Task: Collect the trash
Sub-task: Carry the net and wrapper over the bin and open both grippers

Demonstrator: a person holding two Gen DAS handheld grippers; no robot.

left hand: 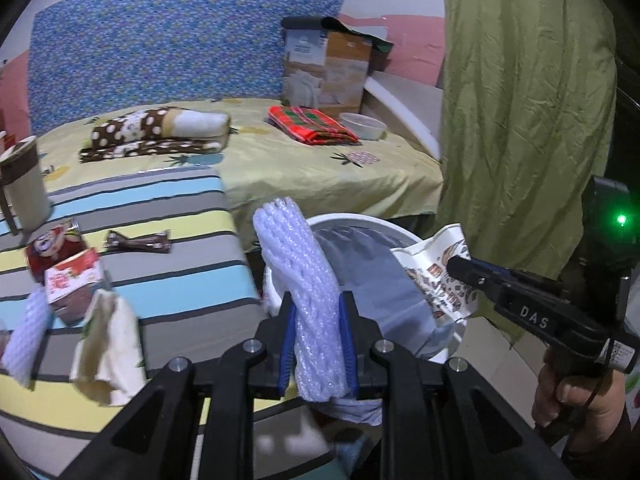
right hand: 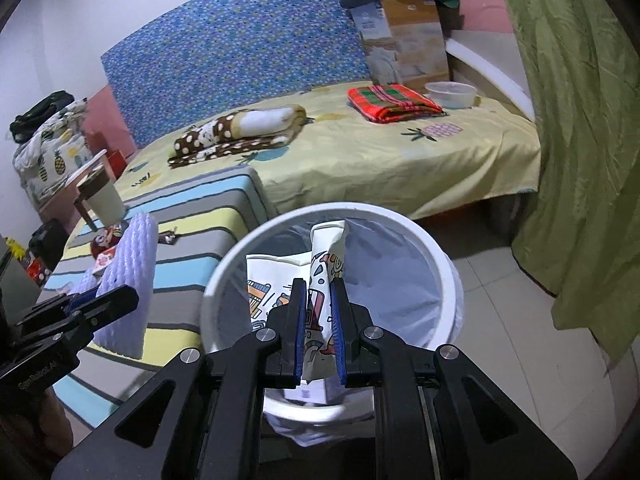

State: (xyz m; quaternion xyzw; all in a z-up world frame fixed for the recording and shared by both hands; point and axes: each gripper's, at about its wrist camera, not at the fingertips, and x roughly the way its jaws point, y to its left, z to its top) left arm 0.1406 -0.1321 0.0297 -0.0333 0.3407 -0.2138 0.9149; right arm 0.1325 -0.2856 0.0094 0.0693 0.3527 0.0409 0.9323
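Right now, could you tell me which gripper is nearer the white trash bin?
The right gripper holds a printed paper cup over the bin; the left gripper, gripping foam netting, hangs at its bedside edge.

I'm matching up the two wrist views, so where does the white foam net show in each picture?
Left wrist: the white foam net stands bottom centre, clamped in the left tongs, before the bin.
Right wrist: the net is at left, over the striped cloth.
Shared landmark: the white trash bin.
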